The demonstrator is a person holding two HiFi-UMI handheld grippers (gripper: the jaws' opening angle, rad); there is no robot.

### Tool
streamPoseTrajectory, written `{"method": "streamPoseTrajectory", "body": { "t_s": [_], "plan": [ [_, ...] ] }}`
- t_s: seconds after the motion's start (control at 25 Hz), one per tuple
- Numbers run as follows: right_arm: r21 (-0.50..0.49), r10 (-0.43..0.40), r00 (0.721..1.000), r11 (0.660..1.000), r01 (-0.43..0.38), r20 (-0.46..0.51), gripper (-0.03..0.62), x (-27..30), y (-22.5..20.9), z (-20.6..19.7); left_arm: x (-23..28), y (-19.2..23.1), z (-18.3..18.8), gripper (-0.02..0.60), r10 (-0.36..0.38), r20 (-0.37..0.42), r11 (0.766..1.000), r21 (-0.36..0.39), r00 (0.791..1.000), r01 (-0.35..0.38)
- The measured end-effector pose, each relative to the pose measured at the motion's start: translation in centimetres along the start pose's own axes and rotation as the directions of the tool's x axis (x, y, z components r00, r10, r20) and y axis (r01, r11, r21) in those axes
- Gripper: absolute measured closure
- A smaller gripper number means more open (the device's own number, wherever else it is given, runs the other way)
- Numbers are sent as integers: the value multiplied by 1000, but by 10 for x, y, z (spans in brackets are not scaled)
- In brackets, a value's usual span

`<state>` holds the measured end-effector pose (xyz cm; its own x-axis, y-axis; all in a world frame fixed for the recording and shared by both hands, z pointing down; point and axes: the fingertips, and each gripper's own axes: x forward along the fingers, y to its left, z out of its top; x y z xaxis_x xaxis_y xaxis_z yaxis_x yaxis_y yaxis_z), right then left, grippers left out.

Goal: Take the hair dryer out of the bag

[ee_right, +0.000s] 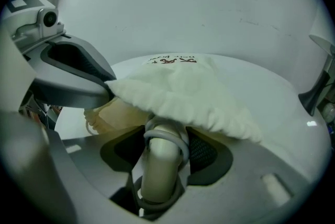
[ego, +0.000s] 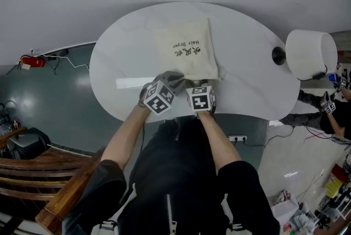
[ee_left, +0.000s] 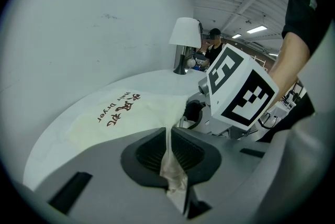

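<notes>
One table [ego: 120,58], one lamp [ego: 310,52], one bag [ego: 186,52], one hair dryer [ee_right: 162,165], and two tongs: left tongs [ego: 174,80], right tongs [ego: 198,84].

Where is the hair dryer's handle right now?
In the right gripper view, the handle pokes out from under the bag, clamped between the jaws of the right gripper.

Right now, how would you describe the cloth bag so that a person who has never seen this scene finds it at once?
Look at the white oval table below the person. On its middle lies a cream cloth bag, its near edge pinched by the left gripper. Unlike the white lamp at the table's right end, it carries dark printed lettering.
</notes>
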<state>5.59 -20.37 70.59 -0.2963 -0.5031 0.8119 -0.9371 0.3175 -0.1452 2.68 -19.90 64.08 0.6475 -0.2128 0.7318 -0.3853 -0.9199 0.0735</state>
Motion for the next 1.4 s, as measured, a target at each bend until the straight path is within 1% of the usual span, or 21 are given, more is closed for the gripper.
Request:
{"method": "streamPoseTrajectory", "body": {
  "t_s": [0.32,0.52,0.64,0.92,1.12,1.4],
  "plan": [
    [-24,27,999,999,-27,34,367,-8,2,-1,-1,1,0,546,10,-1,1000,-3,1000,-10],
    [-6,38,999,999,-38,27,368,-18,5,-8,-2,3,1,546,20,4,1000,-2,1000,-20],
    [-14,50,998,999,-50,29,368,-22,6,-11,-2,3,3,546,29,4,1000,0,1000,-29],
    [-7,75,997,997,-75,18,368,-32,14,-26,-5,3,5,545,53,4,999,-5,999,-53],
    [1,79,997,997,-79,24,368,-38,12,-41,-8,5,9,545,78,20,996,-51,997,-77],
    [2,75,997,997,-76,17,368,-51,14,-59,-9,-2,8,545,87,20,995,-45,996,-86]
  ]
}}
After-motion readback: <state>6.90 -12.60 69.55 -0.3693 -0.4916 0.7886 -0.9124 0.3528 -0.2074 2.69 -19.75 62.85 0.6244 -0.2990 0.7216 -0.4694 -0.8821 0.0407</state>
